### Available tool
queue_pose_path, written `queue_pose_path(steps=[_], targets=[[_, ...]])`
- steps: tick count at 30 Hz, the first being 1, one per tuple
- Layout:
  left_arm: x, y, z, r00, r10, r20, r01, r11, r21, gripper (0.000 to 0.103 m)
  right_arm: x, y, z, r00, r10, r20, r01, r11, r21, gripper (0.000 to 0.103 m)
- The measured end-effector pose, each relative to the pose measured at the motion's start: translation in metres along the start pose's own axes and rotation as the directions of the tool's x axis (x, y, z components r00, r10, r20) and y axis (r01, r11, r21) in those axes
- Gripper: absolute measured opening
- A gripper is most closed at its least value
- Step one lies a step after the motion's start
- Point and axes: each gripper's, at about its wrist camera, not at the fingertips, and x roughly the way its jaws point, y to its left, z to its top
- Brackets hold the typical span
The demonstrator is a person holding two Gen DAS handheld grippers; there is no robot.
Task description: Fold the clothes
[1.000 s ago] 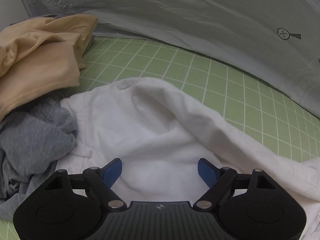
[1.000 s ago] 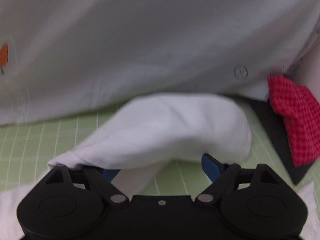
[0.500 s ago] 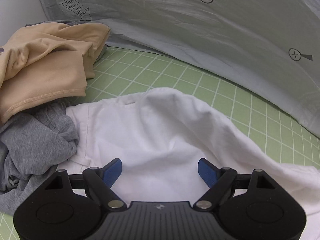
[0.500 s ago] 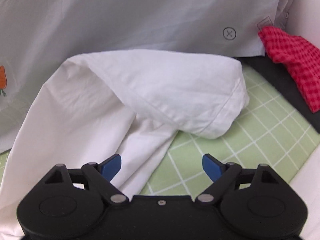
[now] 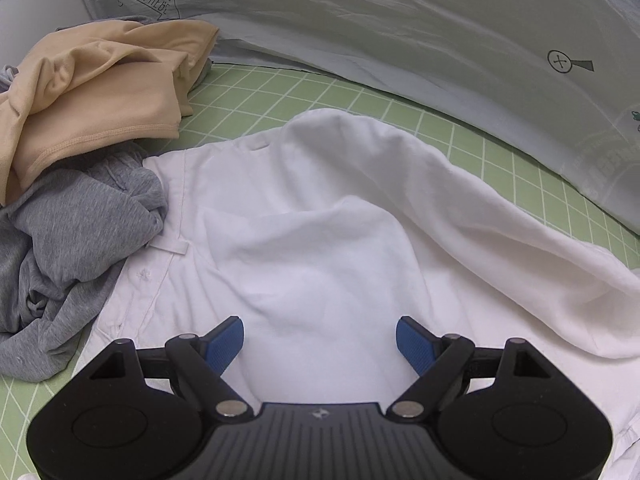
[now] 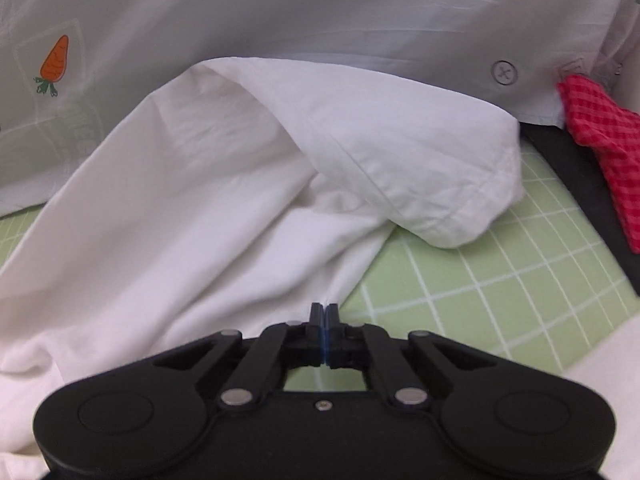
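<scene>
While the left gripper (image 5: 319, 340) stayed wide apart and empty over the white shirt (image 5: 320, 240), the right gripper (image 6: 324, 316) had closed, apparently pinching the shirt's near edge for a fold.

Bare green mat (image 6: 480, 280) rightward; grey garment (image 5: 72, 232) heaped leftward.

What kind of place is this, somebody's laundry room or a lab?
Probably a work table set up for recording clothes folding, not a home laundry room. A green gridded cutting mat covers the surface, a white shirt lies spread on it, and unfolded tan and grey garments wait beside it.
</scene>
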Motion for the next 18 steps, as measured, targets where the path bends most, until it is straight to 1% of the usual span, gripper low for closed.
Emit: queue_pose_path(steps=[1,3,9,12,13,14,15,17,18], targets=[[-0.001,-0.001,-0.002,1.0,-0.003,-0.001,0.003,1.0,0.003,0.084,-0.007,-0.005,-0.008,1.0,-0.024,-0.01,0.024,1.0,0.007,0.0],[-0.003,-0.001,-0.005,1.0,-0.007,-0.003,0.007,1.0,0.009,0.084,-0.02,-0.016,-0.025,0.999,-0.038,-0.035,0.039,0.999,0.036,0.0],[0.0,-0.002,-0.015,1.0,-0.001,-0.029,0.002,0.999,0.037,0.084,-0.06,-0.023,-0.056,0.987,-0.087,-0.132,0.087,0.996,-0.008,0.0],[0.004,-0.002,-0.018,0.999,0.012,-0.043,-0.01,0.999,0.044,0.085,-0.068,-0.033,-0.059,0.983,-0.071,-0.168,0.077,0.997,0.028,0.001],[0.005,-0.002,-0.018,0.999,0.016,-0.045,-0.014,0.999,0.046,0.085,-0.071,-0.038,-0.056,0.986,-0.059,-0.153,0.07,0.995,0.071,0.002],[0.005,-0.003,-0.019,0.999,0.02,-0.046,-0.017,0.999,0.05,0.086,-0.075,-0.042,-0.053,0.991,-0.052,-0.126,0.067,0.99,0.123,0.006],[0.006,-0.004,-0.019,0.999,0.024,-0.047,-0.021,0.998,0.055,0.087,-0.076,-0.047,-0.049,0.994,-0.053,-0.093,0.069,0.982,0.173,0.013],[0.007,-0.006,-0.019,0.998,0.033,-0.049,-0.03,0.997,0.066,0.088,-0.073,-0.05,-0.042,0.991,-0.12,-0.058,0.129,0.968,0.215,0.065],[0.008,-0.007,-0.019,0.998,0.039,-0.049,-0.035,0.997,0.073,0.089,-0.067,-0.048,-0.037,0.986,-0.155,-0.056,0.163,0.97,0.183,0.072]])
